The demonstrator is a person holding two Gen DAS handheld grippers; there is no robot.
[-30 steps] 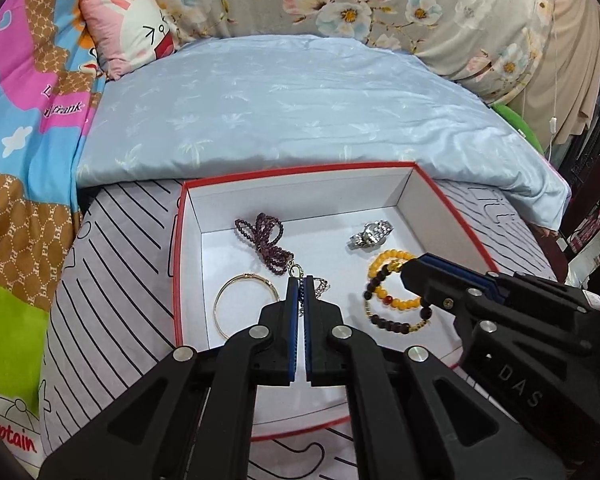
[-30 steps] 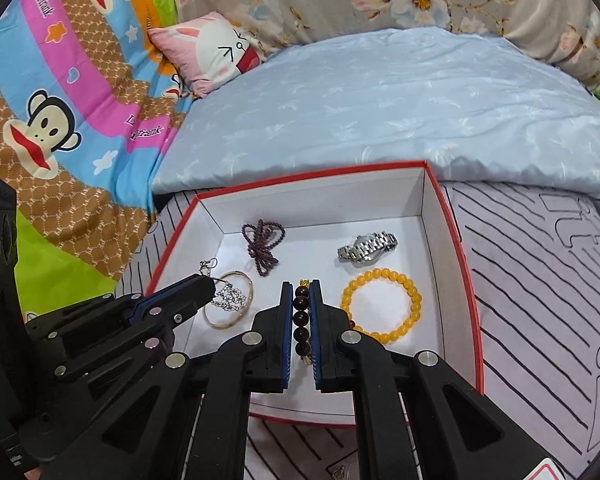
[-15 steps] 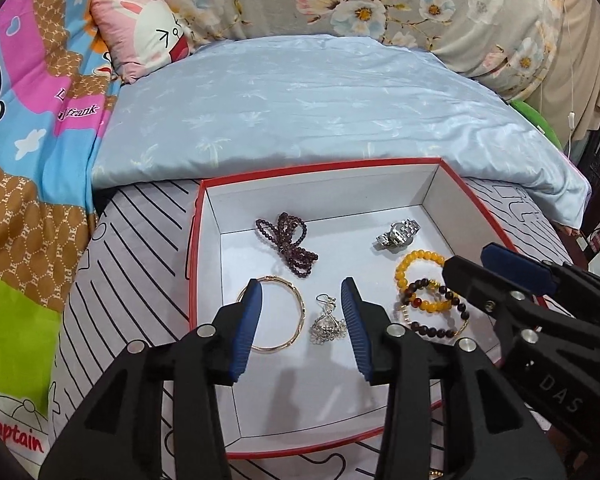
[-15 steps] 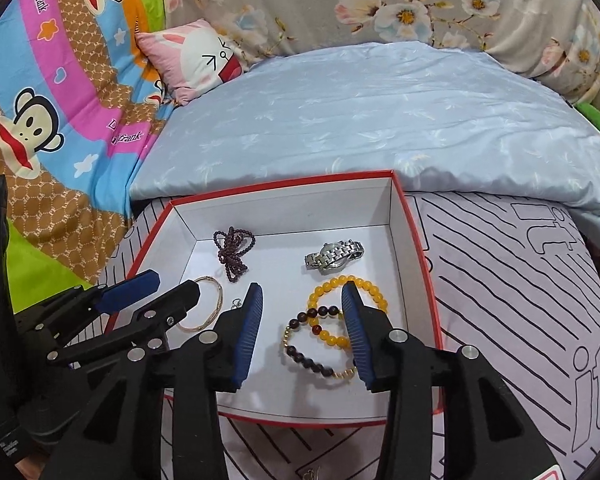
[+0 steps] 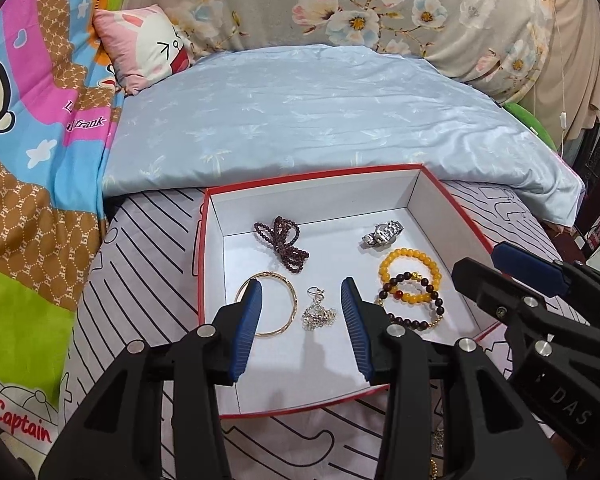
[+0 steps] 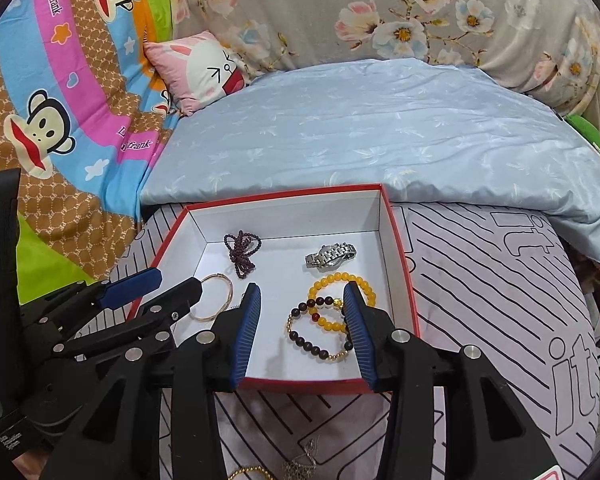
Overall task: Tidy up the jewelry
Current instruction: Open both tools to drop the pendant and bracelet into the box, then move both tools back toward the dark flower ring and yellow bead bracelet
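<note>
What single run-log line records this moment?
left gripper: open, empty | right gripper: open, empty | box: six pieces inside | dark bead bracelet: overlaps yellow bracelet

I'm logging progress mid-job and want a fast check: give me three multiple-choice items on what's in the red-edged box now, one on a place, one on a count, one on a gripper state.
1. Where does the silver watch lie in the box?
A. far right part
B. near left corner
C. outside on the cloth

2. How many jewelry pieces lie inside the box?
A. three
B. six
C. nine

3. How do the left gripper and right gripper stand?
A. both shut on beads
B. left shut, right open
C. both open, holding nothing

Answers:
1. A: the watch sits by the far right walls, beyond the yellow bead bracelet.
2. B: dark bead strand, gold bangle, silver chain, watch, yellow bead bracelet, dark bead bracelet.
3. C: both pairs of blue pads are spread wide with only the box floor between.
</note>
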